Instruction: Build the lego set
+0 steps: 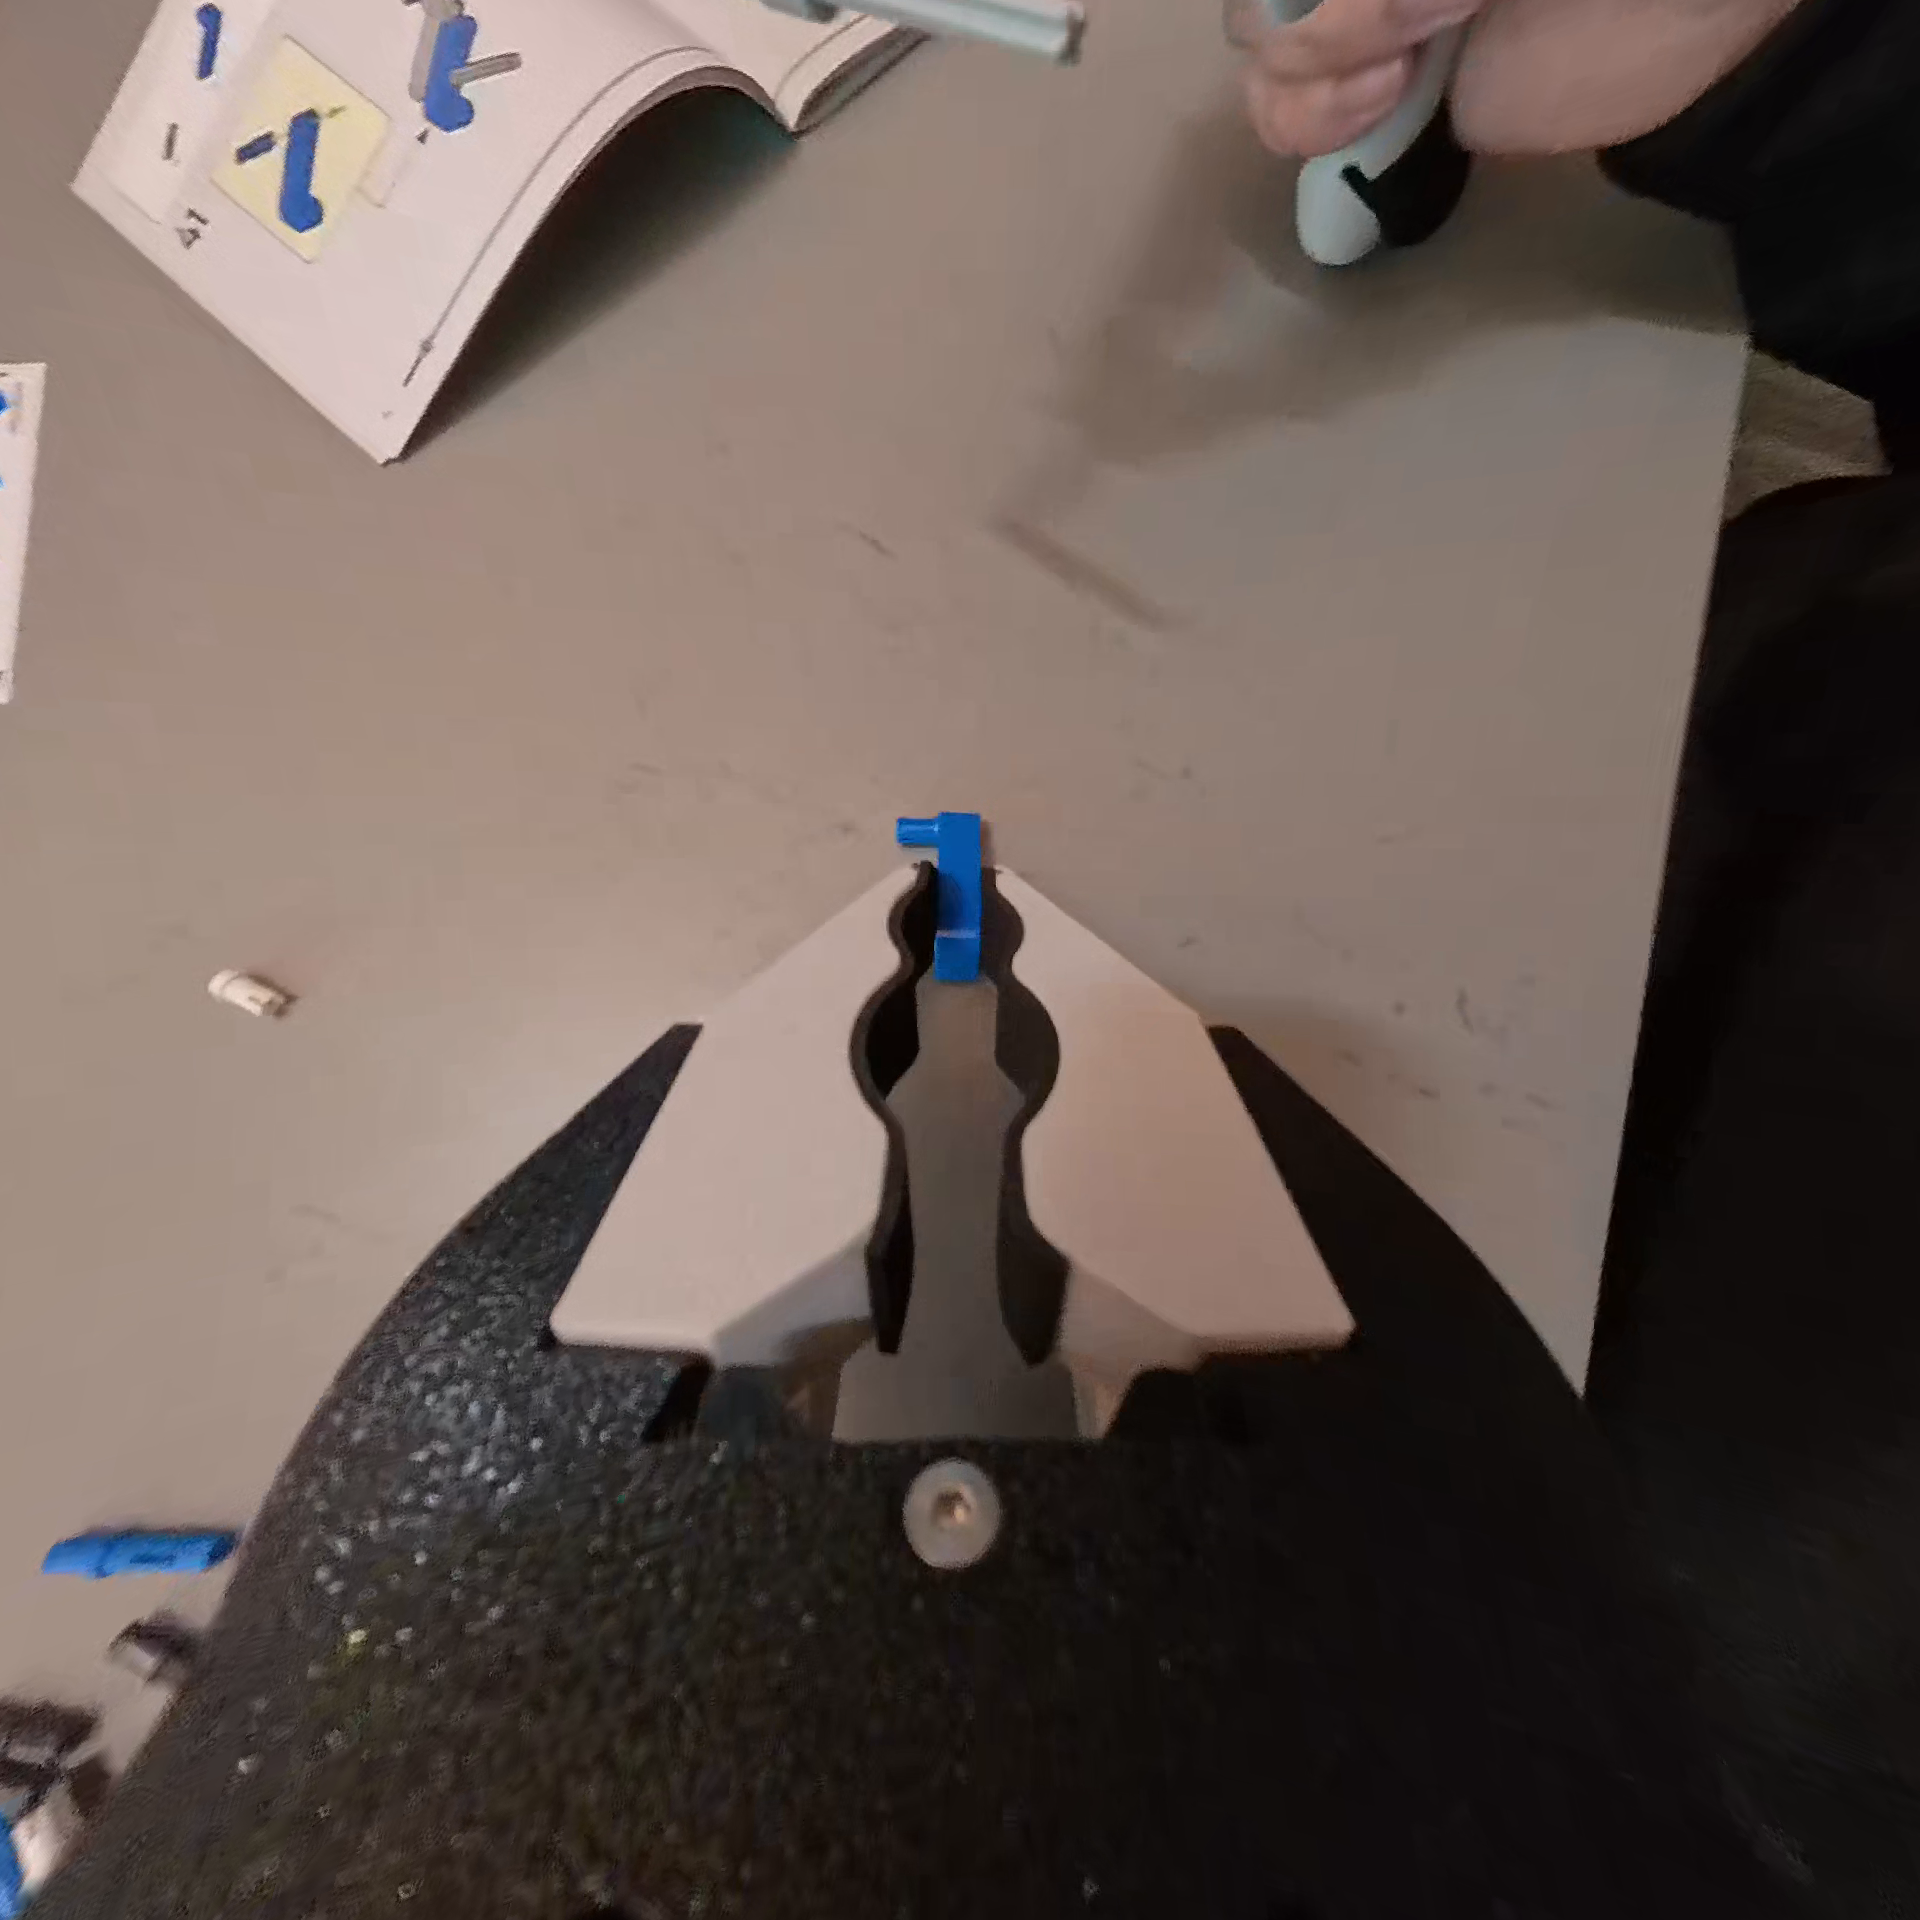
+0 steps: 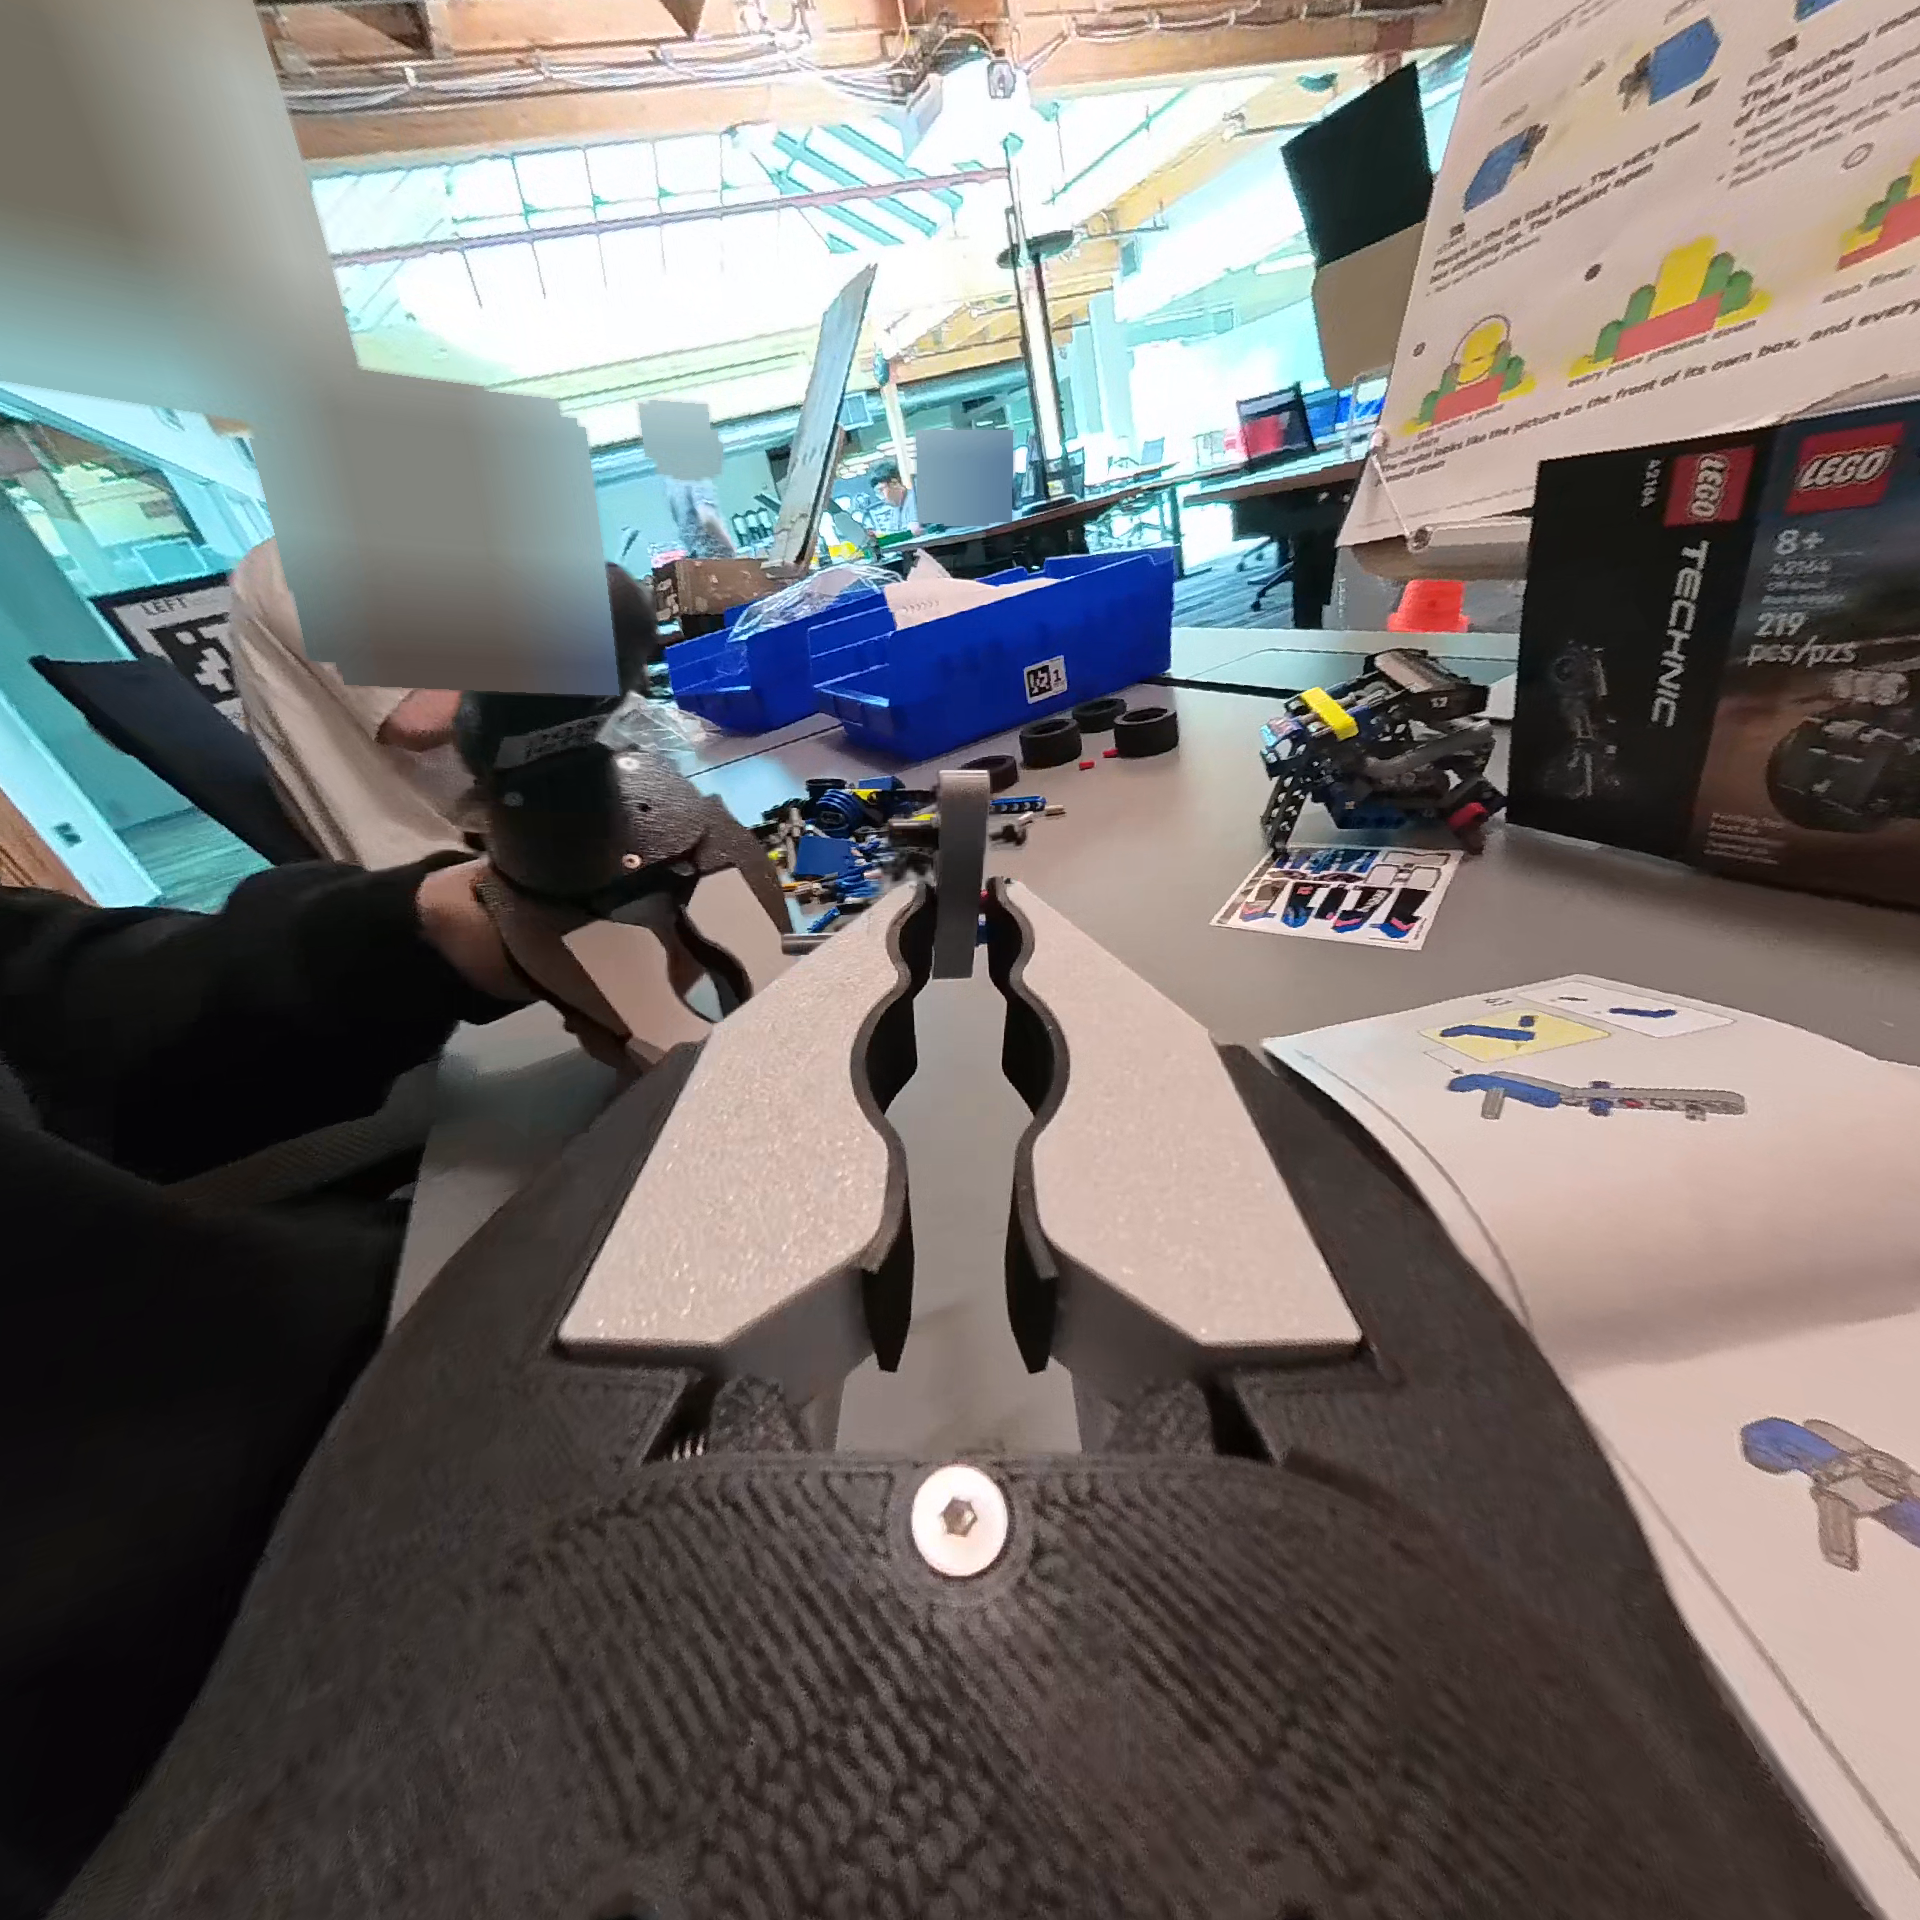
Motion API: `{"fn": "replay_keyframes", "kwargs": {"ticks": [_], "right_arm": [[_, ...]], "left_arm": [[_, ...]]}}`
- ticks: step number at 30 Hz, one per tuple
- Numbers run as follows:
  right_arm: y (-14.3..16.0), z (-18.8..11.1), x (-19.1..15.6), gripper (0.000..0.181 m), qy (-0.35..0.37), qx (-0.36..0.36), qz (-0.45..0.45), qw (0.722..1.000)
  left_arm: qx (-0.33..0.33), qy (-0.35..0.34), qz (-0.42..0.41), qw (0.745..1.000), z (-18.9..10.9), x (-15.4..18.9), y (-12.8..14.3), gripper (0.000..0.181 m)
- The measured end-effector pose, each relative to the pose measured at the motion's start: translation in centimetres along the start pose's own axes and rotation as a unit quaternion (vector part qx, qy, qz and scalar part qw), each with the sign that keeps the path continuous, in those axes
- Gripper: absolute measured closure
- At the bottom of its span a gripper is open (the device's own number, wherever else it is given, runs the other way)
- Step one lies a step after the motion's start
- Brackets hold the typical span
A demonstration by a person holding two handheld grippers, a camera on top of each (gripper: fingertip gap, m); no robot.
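My left gripper is shut on a small blue lego piece with a short pin sticking out to the left at its top. It holds the piece above the grey table. The left gripper also shows in the right wrist view, at the left, held by a hand. My right gripper is shut on a grey lego beam that stands upright between the fingertips. In the left wrist view a grey beam shows at the top edge, by a hand.
An open instruction booklet lies at the far left and also near the right gripper. A pile of loose parts, black tyres, blue bins, a half-built model, a sticker sheet and the set's box stand beyond. Small loose pieces lie at the left. The grippers' ends are close to 15 cm from one another. The half-built model is about 25 cm from both grippers' fingertips.
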State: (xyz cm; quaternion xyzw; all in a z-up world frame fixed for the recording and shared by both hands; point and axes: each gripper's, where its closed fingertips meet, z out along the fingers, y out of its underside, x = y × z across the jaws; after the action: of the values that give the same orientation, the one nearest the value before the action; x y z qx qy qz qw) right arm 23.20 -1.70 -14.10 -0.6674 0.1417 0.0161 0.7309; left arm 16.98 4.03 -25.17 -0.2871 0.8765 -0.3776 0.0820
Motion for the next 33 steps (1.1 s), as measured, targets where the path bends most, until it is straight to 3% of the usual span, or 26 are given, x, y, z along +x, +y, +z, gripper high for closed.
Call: {"fn": "replay_keyframes", "kwargs": {"ticks": [2,5,8,14,18,33], "right_arm": [[-0.1,0.1,-0.3,0.172,-0.011,0.005,0.010,1.000],[-0.1,0.1,-0.9,0.173,-0.015,0.005,-0.012,1.000],[0.0,0.1,-1.6,0.173,-0.010,0.007,-0.049,0.999],[0.0,-0.4,-3.3,0.173,-0.025,0.016,-0.088,0.996],[-0.1,-0.7,-4.0,0.172,-0.035,0.026,-0.097,0.994],[-0.2,0.2,-4.8,0.173,-0.061,0.036,-0.099,0.993]], "left_arm": [[0.040,0.072,-0.011,0.997,-0.2,1.3,-1.1,0.177],[0.129,0.198,0.010,0.972,-2.0,4.1,-3.7,0.176],[0.160,0.242,0.065,0.955,-3.3,5.4,-4.9,0.176],[0.196,0.266,0.111,0.937,-4.6,5.7,-6.6,0.176],[0.215,0.282,0.117,0.927,-4.9,6.3,-6.2,0.177],[0.232,0.224,0.142,0.936,-5.2,4.7,-6.7,0.176]]}}
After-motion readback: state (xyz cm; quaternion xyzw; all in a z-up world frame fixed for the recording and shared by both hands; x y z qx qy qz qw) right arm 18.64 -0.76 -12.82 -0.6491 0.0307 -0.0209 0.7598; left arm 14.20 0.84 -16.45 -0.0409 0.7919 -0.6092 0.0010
